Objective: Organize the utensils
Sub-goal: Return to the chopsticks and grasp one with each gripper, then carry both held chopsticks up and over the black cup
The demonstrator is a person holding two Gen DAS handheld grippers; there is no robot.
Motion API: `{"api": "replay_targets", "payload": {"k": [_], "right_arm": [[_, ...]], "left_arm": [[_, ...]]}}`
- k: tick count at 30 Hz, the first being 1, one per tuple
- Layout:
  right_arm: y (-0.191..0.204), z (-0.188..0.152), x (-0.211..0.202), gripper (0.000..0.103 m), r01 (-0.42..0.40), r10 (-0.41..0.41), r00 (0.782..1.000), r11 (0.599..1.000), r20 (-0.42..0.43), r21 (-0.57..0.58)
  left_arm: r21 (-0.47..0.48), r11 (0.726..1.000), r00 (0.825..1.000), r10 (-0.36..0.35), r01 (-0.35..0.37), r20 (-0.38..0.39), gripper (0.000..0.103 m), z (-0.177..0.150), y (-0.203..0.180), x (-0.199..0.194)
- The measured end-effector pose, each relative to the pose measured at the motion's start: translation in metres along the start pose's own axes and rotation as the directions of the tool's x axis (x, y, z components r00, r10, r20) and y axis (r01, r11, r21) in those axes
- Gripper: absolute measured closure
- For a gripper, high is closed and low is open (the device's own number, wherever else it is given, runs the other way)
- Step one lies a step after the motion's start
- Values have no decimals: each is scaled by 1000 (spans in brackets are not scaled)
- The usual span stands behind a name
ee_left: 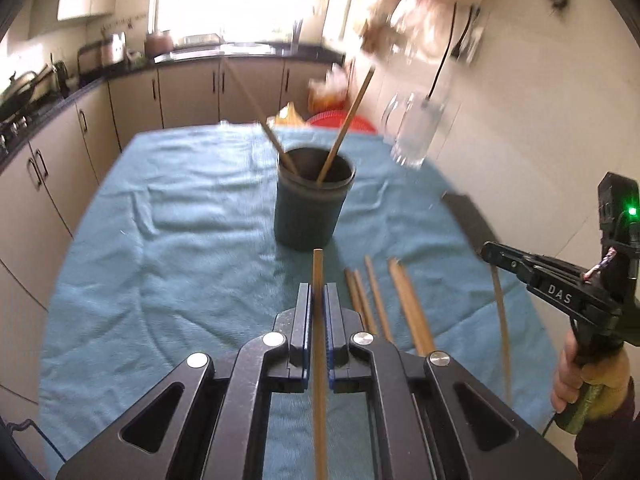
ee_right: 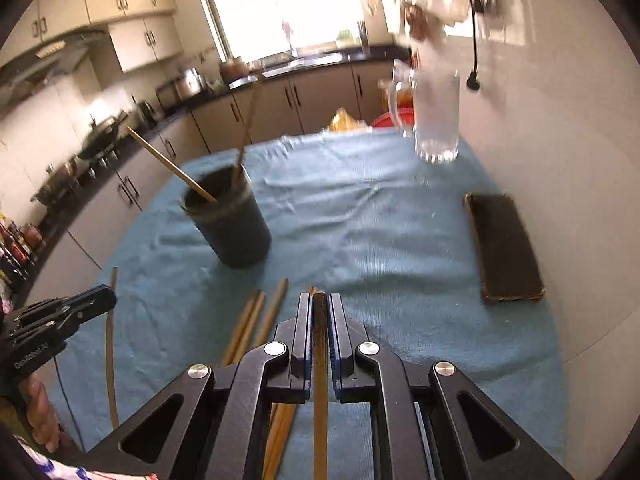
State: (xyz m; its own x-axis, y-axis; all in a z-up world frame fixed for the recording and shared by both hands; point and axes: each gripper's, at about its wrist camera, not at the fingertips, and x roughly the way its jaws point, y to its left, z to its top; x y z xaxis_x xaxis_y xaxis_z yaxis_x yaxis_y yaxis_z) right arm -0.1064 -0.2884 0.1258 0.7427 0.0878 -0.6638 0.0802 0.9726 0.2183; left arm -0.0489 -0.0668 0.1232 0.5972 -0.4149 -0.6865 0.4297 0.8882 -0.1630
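Fingers of both the left gripper (ee_left: 318, 300) and right gripper (ee_right: 320, 312) each pinch one chopstick (ee_left: 319, 344), aimed twelve o'clock toward the dark cup (ee_left: 312, 200), probably for dropping in.

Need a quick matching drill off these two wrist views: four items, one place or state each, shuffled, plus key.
Items:
1. dark cup
2. glass mug
3. black case
4. left gripper

States:
A. lying flat on the blue cloth, near the wall
B. shut on a chopstick
C. holding two upright chopsticks
D. standing empty at the far edge of the table

Pairs: 1-C, 2-D, 3-A, 4-B
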Motion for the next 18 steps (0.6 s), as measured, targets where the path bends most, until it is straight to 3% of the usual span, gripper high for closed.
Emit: {"api": "replay_targets", "payload": {"k": [7, 18], "right_arm": [[17, -4, -60, 96, 3, 0, 992, 1000, 127, -25], [39, -4, -110, 96, -23, 36, 974, 998, 225, -61]], "left_arm": [[47, 999, 991, 12, -18, 134, 98, -12, -15, -59], [56, 998, 964, -20, 5, 266, 98, -20, -24, -121]]}}
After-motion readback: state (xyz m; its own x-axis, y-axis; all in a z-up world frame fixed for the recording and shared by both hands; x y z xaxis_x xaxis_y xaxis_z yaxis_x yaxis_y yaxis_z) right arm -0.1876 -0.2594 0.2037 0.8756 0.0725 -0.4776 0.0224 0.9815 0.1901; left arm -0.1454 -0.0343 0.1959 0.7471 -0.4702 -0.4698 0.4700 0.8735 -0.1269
